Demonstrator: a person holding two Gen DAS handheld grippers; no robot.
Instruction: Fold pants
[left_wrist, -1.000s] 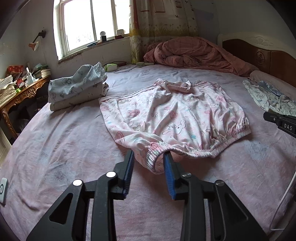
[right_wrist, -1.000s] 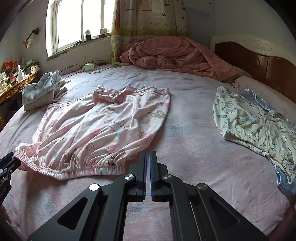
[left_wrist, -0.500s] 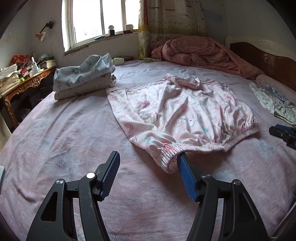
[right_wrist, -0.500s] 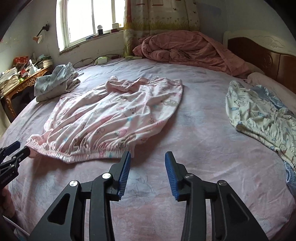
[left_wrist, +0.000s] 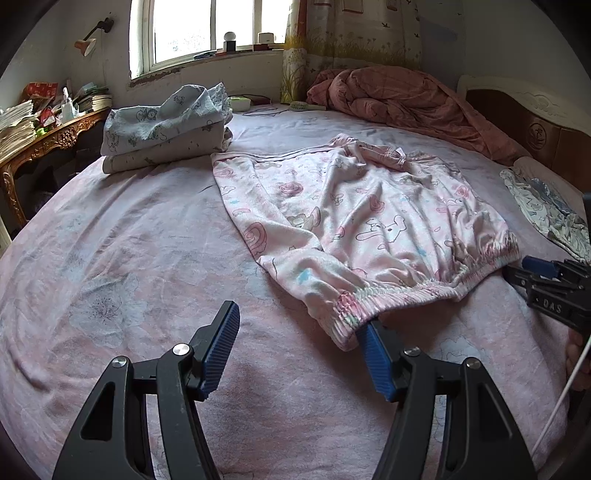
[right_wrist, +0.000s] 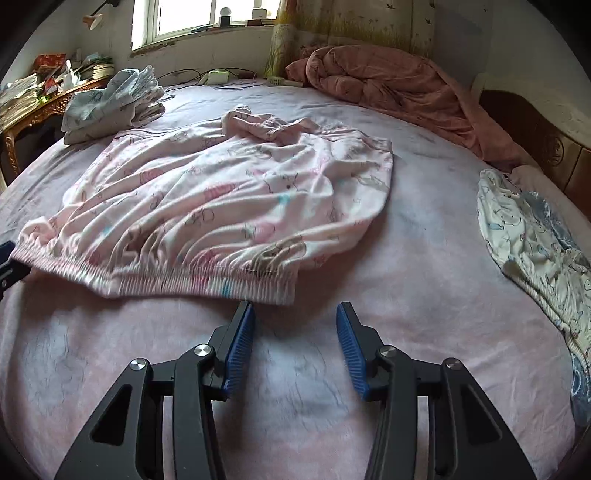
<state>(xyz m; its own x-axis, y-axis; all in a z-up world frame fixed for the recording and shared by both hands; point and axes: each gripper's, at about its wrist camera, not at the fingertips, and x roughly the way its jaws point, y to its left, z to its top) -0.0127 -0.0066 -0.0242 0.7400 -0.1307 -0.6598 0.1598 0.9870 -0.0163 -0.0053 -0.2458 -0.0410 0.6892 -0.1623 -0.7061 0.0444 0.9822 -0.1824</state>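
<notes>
Left view alone shows pink pants (left_wrist: 369, 221) waistband corner draped on left gripper (left_wrist: 299, 332) right finger, possibly touching; jaws apart. Right gripper (right_wrist: 295, 325) opening, nothing between. Folded stack (left_wrist: 166, 129) beyond.

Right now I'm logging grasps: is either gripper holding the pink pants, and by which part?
Neither. The left gripper stands open, one finger under the waistband corner of the pink pants. The right gripper is opening over bare sheet.

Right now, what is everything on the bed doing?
pink pants: spread flat, unfolded, wrinkled
left gripper: open, waistband corner against one finger
right gripper: jaws opening, nothing between them
folded clothes: stacked
white patterned garment: crumpled
quilt: bunched up
</notes>
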